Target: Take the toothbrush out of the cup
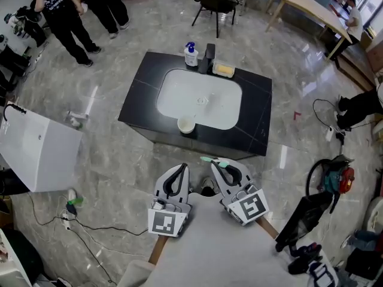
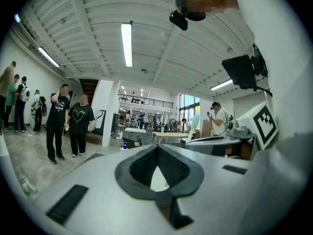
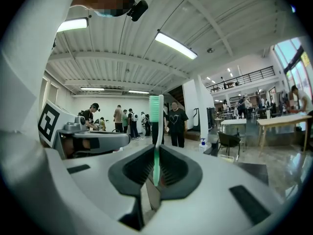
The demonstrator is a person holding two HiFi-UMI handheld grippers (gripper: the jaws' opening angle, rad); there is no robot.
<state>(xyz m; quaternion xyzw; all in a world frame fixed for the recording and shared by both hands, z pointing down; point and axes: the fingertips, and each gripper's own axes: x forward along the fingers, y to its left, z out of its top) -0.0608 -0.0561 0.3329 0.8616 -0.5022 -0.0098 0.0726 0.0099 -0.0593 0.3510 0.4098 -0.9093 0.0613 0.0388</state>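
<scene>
Small pale round cup (image 1: 186, 124) looks empty and sits at the front rim of the white rounded basin (image 1: 179, 94), set in the glossy black surface (image 1: 140, 94). Slim green plastic toothbrush (image 3: 156, 126) is clear of the cup, pinched between the right gripper (image 3: 156, 153) fingers, off the surface's near edge. Left gripper (image 2: 157, 151) fingers are together, nothing in them. Polished grey stone floor (image 1: 108, 160) lies open all round.
</scene>
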